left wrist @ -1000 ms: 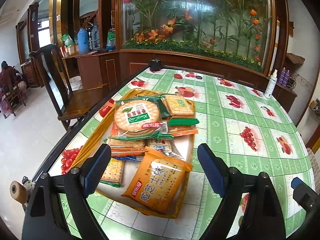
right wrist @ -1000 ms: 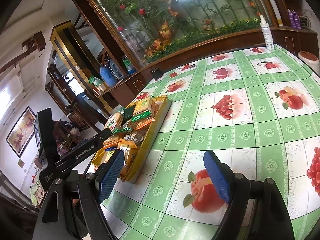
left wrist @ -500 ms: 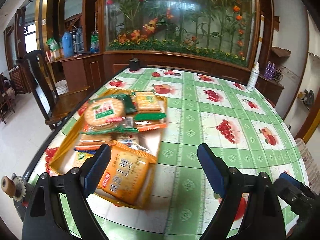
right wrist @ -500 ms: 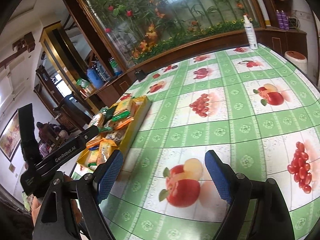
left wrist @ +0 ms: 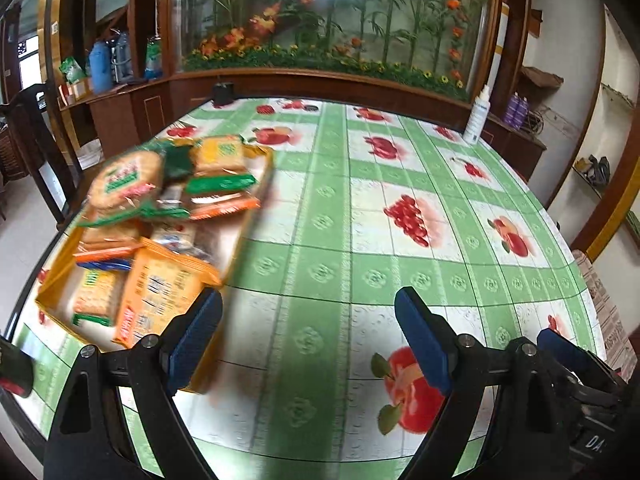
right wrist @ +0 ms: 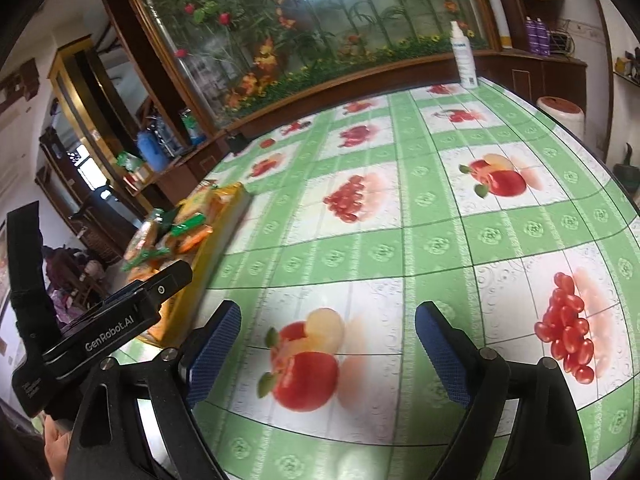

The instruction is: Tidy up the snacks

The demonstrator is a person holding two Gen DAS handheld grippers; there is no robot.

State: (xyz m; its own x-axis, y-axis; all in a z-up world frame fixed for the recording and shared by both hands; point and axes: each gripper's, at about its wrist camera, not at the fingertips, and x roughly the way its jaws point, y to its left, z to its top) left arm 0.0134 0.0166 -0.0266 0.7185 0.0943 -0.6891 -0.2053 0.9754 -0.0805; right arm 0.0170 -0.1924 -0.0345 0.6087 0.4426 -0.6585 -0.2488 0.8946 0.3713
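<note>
Left wrist: both grippers (left wrist: pixel 308 338) (right wrist: pixel 328 346) open, snack tray (left wrist: pixel 52 280) left.

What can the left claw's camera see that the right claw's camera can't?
Only the left wrist view shows the snack packets from above: the round cracker pack and the big orange packet nearest the left claw, plus a dark wooden chair.

Only the right wrist view shows the white tub with a reddish lid beyond the table edge, and the right claw over a printed apple.

Both show the yellow tray of snacks, the green fruit tablecloth, the white spray bottle and the flower display.
</note>
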